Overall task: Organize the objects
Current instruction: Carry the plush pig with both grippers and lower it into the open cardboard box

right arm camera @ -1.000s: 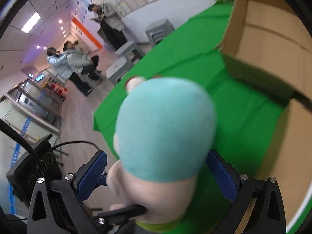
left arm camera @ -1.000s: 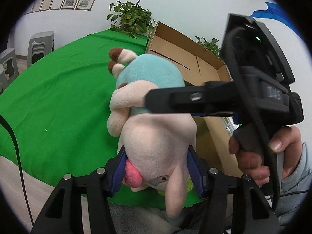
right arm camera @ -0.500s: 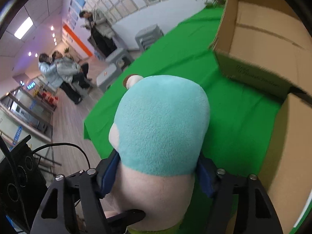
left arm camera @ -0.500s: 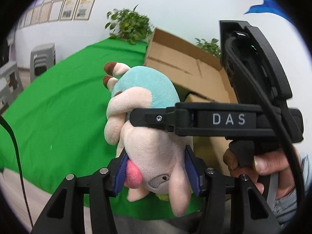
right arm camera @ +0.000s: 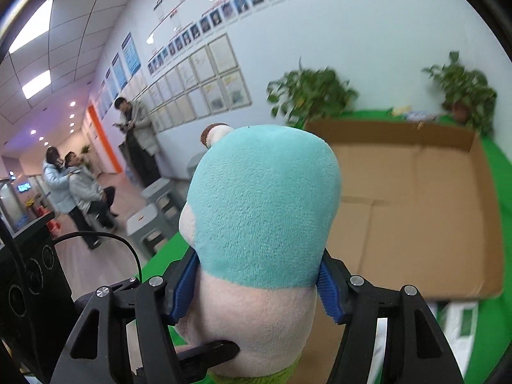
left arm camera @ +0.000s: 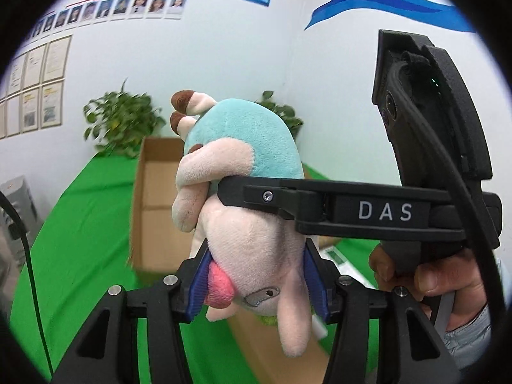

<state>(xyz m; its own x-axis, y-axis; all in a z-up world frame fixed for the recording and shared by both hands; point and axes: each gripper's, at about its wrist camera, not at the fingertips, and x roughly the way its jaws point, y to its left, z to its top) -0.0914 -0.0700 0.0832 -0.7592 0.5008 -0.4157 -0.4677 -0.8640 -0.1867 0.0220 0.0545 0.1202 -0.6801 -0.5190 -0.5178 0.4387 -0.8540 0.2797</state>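
We see the right gripper (right arm camera: 257,283) closing, its blue pads pressing a pink plush toy with a teal back (right arm camera: 262,211). Beyond it lies an open brown cardboard box (right arm camera: 416,204) on green cloth (right arm camera: 499,172).

The right tongs (right arm camera: 257,283), wide apart a second ago, are closing, blue pads pressed into the plush toy (right arm camera: 262,211). Both views have tilted up: more wall fills the frame, the green counter (left arm camera: 80,224) sits lower, and the cardboard box (right arm camera: 416,204) shows its open inside.
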